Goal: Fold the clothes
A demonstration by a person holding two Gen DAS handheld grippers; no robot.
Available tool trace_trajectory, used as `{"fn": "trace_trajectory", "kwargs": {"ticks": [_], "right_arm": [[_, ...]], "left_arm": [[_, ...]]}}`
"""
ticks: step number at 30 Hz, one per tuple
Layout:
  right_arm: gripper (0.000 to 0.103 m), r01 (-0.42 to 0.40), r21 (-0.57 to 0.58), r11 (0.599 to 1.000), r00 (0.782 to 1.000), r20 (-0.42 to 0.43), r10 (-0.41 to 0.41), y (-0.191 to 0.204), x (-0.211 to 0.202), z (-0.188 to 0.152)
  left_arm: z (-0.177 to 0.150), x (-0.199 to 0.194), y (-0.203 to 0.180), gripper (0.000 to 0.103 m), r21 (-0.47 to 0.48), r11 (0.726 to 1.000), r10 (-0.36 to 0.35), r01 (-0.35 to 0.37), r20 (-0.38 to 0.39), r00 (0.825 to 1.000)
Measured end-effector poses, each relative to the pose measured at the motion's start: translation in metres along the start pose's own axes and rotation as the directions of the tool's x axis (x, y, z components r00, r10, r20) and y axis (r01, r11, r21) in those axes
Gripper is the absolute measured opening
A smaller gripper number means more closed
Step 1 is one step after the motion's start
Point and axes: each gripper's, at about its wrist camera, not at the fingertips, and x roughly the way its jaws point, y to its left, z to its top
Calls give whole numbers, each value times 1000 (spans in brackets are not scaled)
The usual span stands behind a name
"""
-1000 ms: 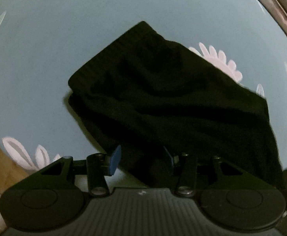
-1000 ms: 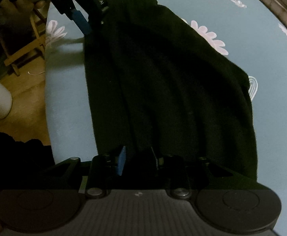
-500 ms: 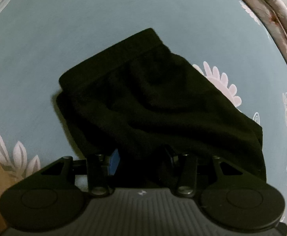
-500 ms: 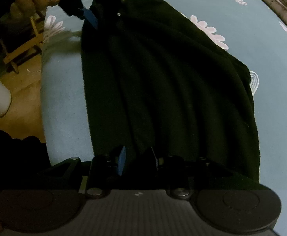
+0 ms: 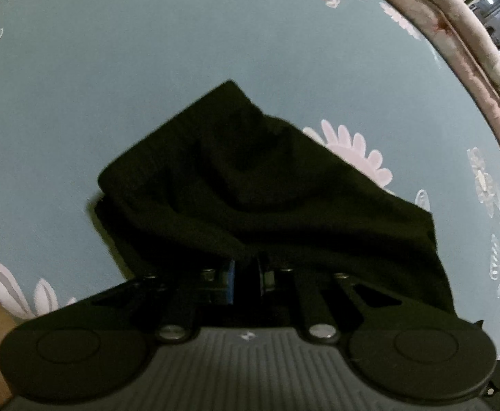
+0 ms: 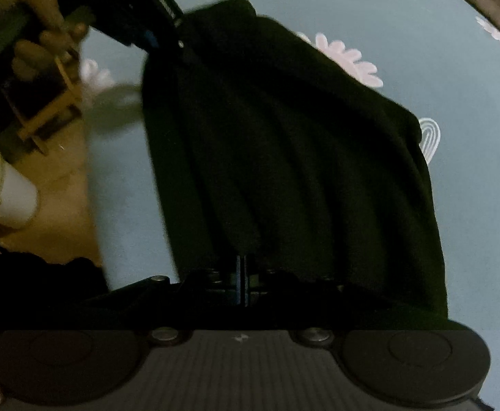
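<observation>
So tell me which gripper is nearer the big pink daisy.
Left gripper, likely: its jaws closing on the black garment at the daisy end; right gripper pinches the opposite end.

garment point(image 5: 267, 191) on bedsheet point(image 5: 113, 85), cup point(image 6: 7, 195) left

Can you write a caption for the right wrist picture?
Right gripper pinches the black garment on the blue flowered cloth.

Dim indoor light, heavy fisheye bending at the edges, black garment point(image 5: 270, 185) nearly featureless, motion blur on the hand point(image 6: 41, 37) at upper left, soft shadows.
</observation>
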Motion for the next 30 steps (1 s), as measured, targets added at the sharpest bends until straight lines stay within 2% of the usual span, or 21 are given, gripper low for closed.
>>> {"fn": "trace_trajectory", "kwargs": {"ticks": [7,13,19,22,24,25,26,28,30], "right_arm": [[3,-153,49,987,988,0,153,3,-11,4],[3,-176,63,982,982,-55,179,8,13,-1],[4,-148,27,989,984,-101,150,16,33,-4],[6,-139,33,990,983,-115,142,16,40,-3],[7,-139,36,990,982,-121,142,15,42,-3],[8,-141,39,989,982,-124,145,15,43,-3],[8,-144,45,988,981,-124,149,14,44,-3],[8,-148,54,988,980,-125,154,13,44,-2],[8,-151,65,986,979,-125,158,13,45,-2]], "left_arm": [[7,-11,2,10,58,998,7,-6,-10,1000],[3,-2,13,7,46,998,45,-44,-37,998],[1,4,25,4,51,994,95,-93,-40,995],[4,2,32,5,25,997,74,-73,-38,997],[7,2,38,10,-29,999,17,-18,-37,999],[8,3,40,16,-48,999,-10,8,-39,999],[8,4,40,21,-52,999,-13,11,-42,999],[9,7,40,23,-56,998,-13,11,-31,999],[9,8,43,34,-89,995,-49,47,-23,999]]}}
